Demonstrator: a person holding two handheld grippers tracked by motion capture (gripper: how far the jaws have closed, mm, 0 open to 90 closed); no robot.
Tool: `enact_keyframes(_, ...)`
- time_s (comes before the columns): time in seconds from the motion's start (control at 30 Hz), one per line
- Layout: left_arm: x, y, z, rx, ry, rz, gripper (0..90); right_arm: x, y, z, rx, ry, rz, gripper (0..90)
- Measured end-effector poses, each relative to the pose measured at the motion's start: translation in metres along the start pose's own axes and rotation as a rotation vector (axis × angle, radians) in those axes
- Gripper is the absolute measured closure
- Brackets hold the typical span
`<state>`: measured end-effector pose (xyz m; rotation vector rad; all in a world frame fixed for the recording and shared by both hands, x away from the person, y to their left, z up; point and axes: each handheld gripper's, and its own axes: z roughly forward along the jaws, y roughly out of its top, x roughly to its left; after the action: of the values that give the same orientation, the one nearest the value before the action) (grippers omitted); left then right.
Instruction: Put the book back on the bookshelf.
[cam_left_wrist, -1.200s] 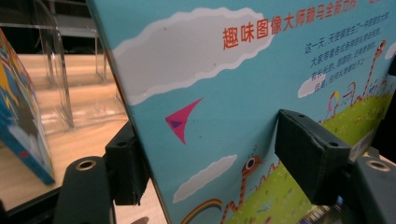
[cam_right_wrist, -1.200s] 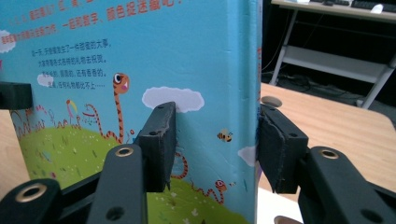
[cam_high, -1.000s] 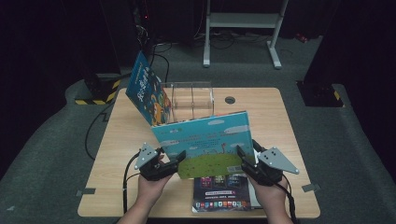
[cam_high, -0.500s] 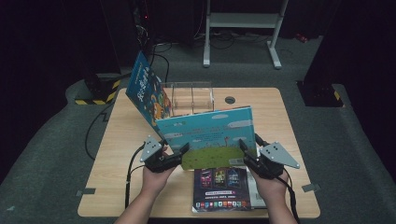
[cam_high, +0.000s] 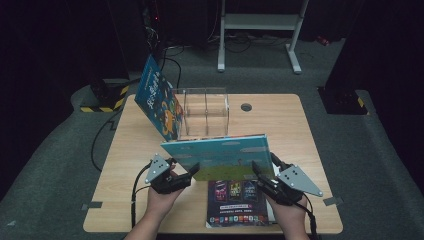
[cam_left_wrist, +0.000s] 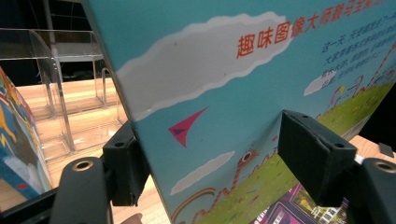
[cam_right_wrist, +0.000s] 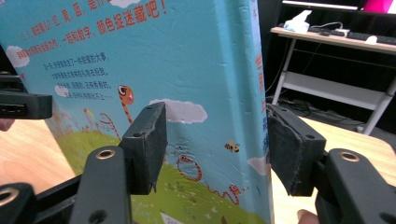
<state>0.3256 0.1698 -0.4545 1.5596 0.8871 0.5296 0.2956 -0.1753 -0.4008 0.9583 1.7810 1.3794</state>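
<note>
The left gripper (cam_high: 187, 170) stands at the lower left of the high view with the left edge of the teal picture book (cam_high: 220, 156) between its jaws. In the left gripper view one pad sits behind the cover and the other stands off from the printed face, so the hold looks loose rather than clamped. The right gripper (cam_high: 261, 174), lower right of centre in the high view, straddles the book's spine end. Its jaws have just been opening with the book between them, and in the right gripper view the pad at the right lies against the spine while the other stands clear of the cover.

The teal picture book is held up on edge just above the table (cam_high: 280, 120), its long axis running left to right across the frame, its cover facing the person, one gripper at each short end. Directly behind it, toward the top of the frame, sits the clear acrylic rack (cam_high: 205, 112) with its upright dividers. A blue book (cam_high: 159, 97) leans at the rack's left side. Flat on the table below the held book lies a dark-covered book (cam_high: 237, 204).

The rack lies straight ahead of both grippers, which are about equally near it. As I judge it, the book needs carrying forward and probably turning so its edge lines up with a slot.
</note>
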Motion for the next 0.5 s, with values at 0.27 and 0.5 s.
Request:
enact_keyframes(0.27, -0.002, -0.003, -0.008, -0.020, -0.004, 0.014, 27.9, 0.003, 0.010, -0.004, -0.003, 0.061, -0.023, 34.8)
enact_keyframes(0.5, -0.005, -0.003, -0.009, -0.017, -0.008, 0.003, 24.5, 0.013, 0.019, -0.004, -0.026, 0.125, -0.068, 33.4)
